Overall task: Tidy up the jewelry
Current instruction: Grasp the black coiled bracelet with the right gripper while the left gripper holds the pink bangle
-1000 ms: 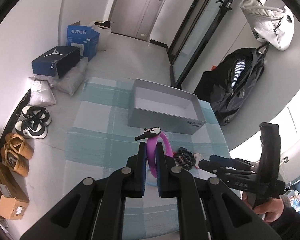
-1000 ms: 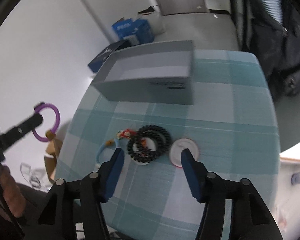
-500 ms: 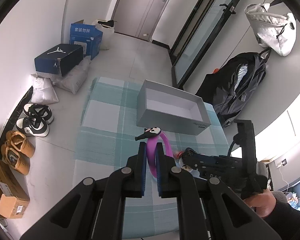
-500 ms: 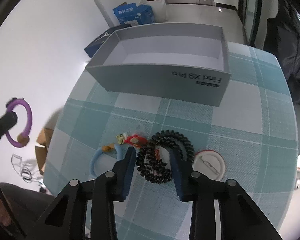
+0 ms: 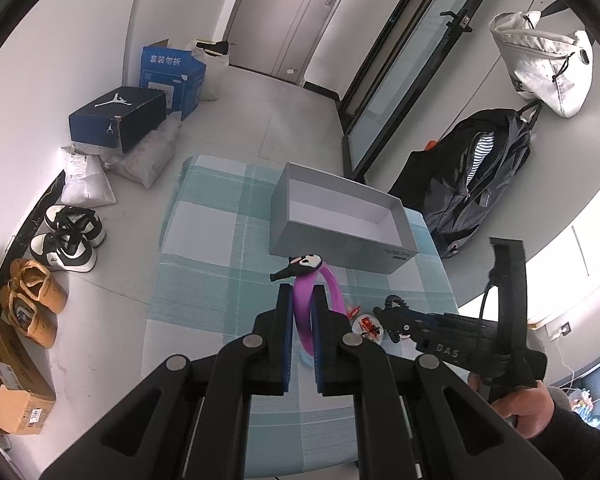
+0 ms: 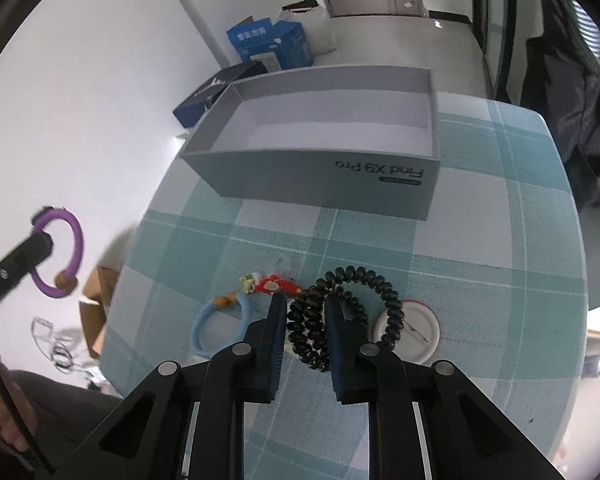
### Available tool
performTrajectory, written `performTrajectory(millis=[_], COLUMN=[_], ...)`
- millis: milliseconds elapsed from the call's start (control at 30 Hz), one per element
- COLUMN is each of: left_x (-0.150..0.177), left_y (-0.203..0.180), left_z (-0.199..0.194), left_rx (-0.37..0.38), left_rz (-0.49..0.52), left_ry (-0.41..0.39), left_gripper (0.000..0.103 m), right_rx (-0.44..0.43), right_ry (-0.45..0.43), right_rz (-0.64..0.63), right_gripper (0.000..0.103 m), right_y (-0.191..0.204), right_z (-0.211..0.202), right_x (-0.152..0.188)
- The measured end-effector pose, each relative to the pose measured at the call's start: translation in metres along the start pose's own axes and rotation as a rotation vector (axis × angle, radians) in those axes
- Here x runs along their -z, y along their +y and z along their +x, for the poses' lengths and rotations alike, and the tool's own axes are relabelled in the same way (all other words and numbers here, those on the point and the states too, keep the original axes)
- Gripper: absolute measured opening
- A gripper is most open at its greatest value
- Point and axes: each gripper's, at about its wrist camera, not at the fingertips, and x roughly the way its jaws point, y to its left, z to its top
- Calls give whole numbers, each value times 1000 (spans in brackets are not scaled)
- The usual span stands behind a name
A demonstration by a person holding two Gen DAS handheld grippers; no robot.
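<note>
On the cloth, toward 6 o'clock: right gripper (image 6: 303, 320), narrowed onto the black coil (image 6: 324, 320), which sits between its pads and touches both.
Left gripper (image 5: 301, 312): clamped on the purple ring (image 5: 306, 308), held clear above the cloth (image 5: 204, 240).
Ring axis: in the left view the ring stands edge-on, its plane running toward 12 o'clock, with a black-and-white charm (image 5: 300, 266) at its far end pointing to 9 o'clock.
Coil axis: two loops; the gripped one runs long toward 12 o'clock, the other fans out toward 2 o'clock and overlaps the white badge (image 6: 414, 336).
Box (image 6: 320, 184): open, at 12 o'clock of the right gripper, long side across the view, printed wall facing the camera (lettering reads upside down). Well apart from the coil.
Only in the right view: the ring shown as a full circle (image 6: 60, 252) at 9 o'clock with a brown bead low on it; a blue ring (image 6: 204, 320) flat on the cloth just beside the left pad; a red charm (image 6: 274, 286) at 11 o'clock of the coil.
Only in the left view: the right gripper (image 5: 384, 316) from the side, low over the trinkets at 3 o'clock, with the hand (image 5: 528, 408) on its grip.
Edges: blue ring lies near the cloth's left edge; badge is nearer the right one.
Open room: bare cloth between coil and box, and more at 3 o'clock of the box.
</note>
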Motion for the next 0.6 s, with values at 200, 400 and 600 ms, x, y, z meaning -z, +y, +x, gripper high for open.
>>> performTrajectory(millis=[200, 400, 600], left_x=[-2, -3, -3], left_y=[-7, -11, -17], left_z=[3, 5, 8], left_rx=[1, -5, -3], left_rz=[0, 5, 12], left_ry=[3, 6, 6], left_gripper=[5, 5, 5], right_rx=[-71, -161, -165], right_ry=[-25, -36, 0], right_rz=[30, 115, 187], right_gripper=[17, 17, 19], right_y=[-1, -10, -23], right_z=[-10, -15, -10], right_x=[-2, -4, -7])
